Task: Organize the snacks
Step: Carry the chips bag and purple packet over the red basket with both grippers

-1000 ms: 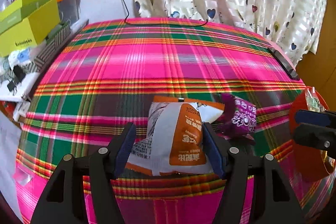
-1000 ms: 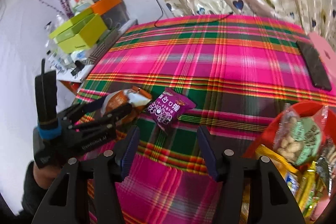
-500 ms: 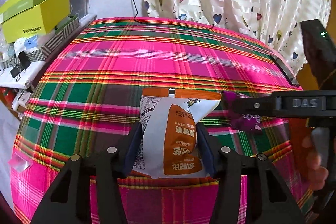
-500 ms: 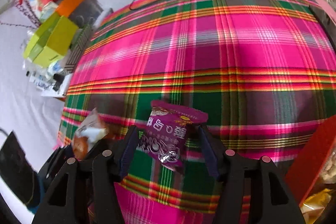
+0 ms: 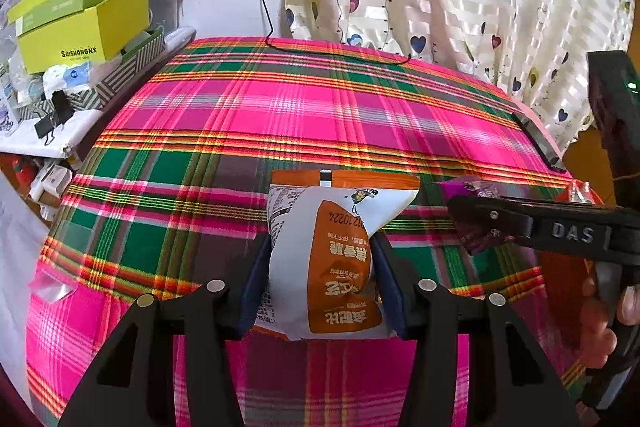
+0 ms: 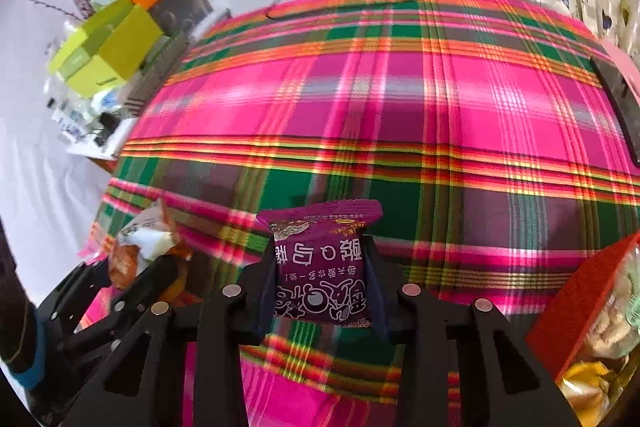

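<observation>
1. Orange-and-white snack packet [image 5: 324,259] is gripped between the pads of the left gripper [image 5: 320,279]; the jaws are closing a little more and the packet bulges between them, above the near edge of the plaid tablecloth [image 5: 280,115].
2. Purple snack packet [image 6: 320,267] is pinched by the right gripper [image 6: 320,287], whose jaws are closing on it at this moment; the pads are seen pressed against both its sides.
3. A second ago both pairs of jaws were spread wide, the orange packet lying loose between the left ones and the purple packet lying on the cloth beyond the right ones. Since then the right gripper has been brought down over the purple packet and closed.
4. It is judged that both loose snacks are now secured, so the picking stage is done and the carrying stage is next.
5. Red basket [image 6: 576,291], already filled with other wrapped snacks, is seen at the near right, just beside the right gripper; it is taken as the likely destination.
6. A yellow-green box [image 5: 84,27] and clutter remain untouched at the far left.
</observation>
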### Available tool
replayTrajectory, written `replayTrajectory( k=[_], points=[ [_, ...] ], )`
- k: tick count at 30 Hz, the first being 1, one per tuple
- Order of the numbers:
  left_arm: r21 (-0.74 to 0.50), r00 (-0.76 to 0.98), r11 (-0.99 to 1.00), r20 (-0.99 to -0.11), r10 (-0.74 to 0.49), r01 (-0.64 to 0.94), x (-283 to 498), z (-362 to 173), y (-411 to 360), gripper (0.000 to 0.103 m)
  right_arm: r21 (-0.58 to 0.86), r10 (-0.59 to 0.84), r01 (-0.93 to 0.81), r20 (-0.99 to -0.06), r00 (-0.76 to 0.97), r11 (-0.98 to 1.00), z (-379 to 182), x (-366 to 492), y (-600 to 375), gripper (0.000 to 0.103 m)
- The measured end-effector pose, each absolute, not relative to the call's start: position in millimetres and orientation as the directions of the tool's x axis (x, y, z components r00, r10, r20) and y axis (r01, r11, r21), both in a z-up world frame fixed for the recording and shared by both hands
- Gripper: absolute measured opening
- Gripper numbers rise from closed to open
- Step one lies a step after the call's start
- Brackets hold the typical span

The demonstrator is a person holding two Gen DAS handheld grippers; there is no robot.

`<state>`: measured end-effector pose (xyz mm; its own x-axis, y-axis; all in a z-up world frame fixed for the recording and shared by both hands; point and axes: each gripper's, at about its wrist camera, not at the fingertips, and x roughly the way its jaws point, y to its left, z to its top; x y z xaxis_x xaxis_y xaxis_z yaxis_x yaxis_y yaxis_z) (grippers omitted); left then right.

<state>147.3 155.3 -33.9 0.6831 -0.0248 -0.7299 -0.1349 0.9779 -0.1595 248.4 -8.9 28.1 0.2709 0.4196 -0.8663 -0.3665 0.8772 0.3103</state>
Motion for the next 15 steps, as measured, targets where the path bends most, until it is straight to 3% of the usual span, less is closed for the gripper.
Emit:
replayTrajectory(
  k=[15],
  points=[
    [-0.189, 0.751, 0.981, -0.653, -0.094, -0.042, 106, 24, 91, 0.051, 0.303, 0.493, -0.442, -0.762, 0.42, 0.844, 105, 176, -77, 0.036]
  ],
)
